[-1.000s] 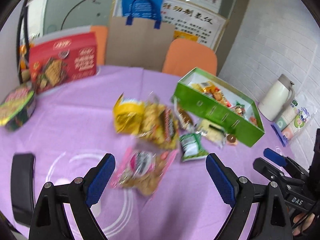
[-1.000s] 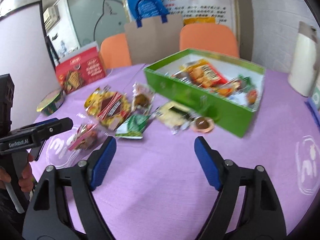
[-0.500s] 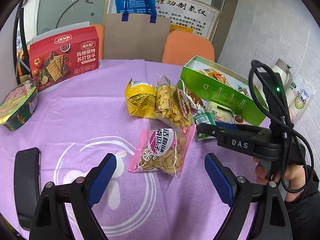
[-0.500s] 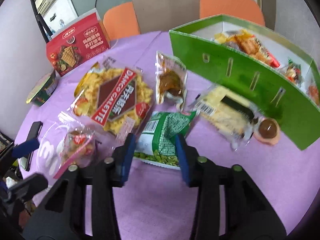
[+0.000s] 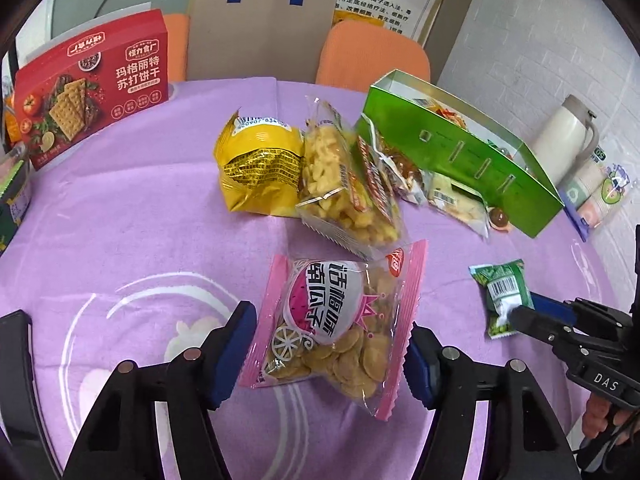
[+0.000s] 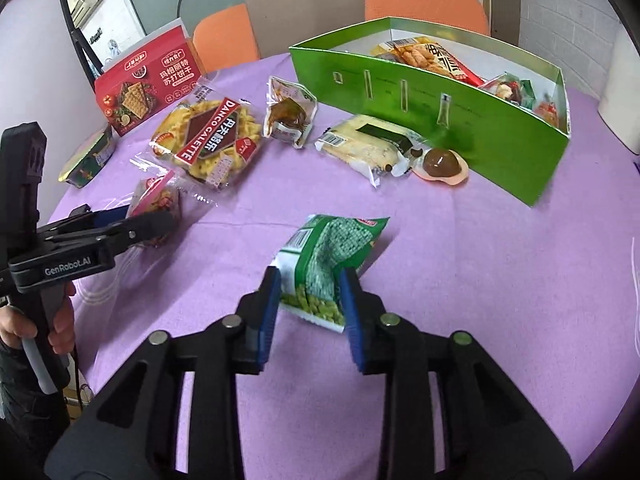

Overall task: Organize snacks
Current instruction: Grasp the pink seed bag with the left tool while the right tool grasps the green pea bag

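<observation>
A pink packet of round crackers (image 5: 340, 328) lies flat on the purple cloth between the fingers of my left gripper (image 5: 328, 356), which is open; its pads sit close to the packet's two edges. My right gripper (image 6: 310, 300) is shut on a green pea packet (image 6: 328, 256), crumpled between the blue pads. In the left wrist view the same green pea packet (image 5: 504, 296) shows in the right gripper (image 5: 520, 316) at the right. The green snack box (image 6: 440, 120) stands open at the back right, holding several packets.
Loose snacks lie by the box: a yellow bag (image 5: 260, 168), a Danco Galette bag (image 6: 212, 136), a brown packet (image 6: 290, 116), a pale packet (image 6: 372, 144), a jelly cup (image 6: 440, 162). A red cracker box (image 5: 92, 84), a thermos (image 5: 564, 144) and orange chairs (image 5: 372, 56) ring the table.
My right gripper has shut on the green pea packet and drawn it away from the pile. My left gripper has moved forward around the pink packet, its gap a little narrower.
</observation>
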The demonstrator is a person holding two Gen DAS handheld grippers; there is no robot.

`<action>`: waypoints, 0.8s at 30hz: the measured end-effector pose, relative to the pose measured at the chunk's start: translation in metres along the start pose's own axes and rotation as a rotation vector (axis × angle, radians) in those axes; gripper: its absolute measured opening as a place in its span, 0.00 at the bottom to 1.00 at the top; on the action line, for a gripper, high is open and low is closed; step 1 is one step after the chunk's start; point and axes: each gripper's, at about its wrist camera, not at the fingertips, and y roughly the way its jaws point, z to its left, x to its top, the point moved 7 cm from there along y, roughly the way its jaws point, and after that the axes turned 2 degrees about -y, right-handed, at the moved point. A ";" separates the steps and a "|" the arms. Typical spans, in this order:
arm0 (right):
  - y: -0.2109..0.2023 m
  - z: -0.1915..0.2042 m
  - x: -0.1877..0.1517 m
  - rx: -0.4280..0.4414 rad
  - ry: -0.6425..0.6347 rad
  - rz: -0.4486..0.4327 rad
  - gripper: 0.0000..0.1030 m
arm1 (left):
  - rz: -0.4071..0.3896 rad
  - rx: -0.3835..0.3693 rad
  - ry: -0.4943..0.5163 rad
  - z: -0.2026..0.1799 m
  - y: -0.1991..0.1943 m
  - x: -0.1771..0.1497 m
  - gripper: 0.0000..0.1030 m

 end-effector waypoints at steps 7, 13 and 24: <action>0.007 0.007 0.001 0.004 -0.002 -0.001 0.46 | 0.023 0.022 0.028 -0.012 0.002 -0.006 0.71; 0.013 0.008 0.005 -0.018 -0.012 -0.010 0.42 | 0.013 0.017 0.013 -0.012 -0.001 -0.008 0.70; -0.012 0.003 0.007 0.052 0.028 -0.084 0.18 | -0.027 -0.010 0.073 -0.036 -0.029 -0.009 0.41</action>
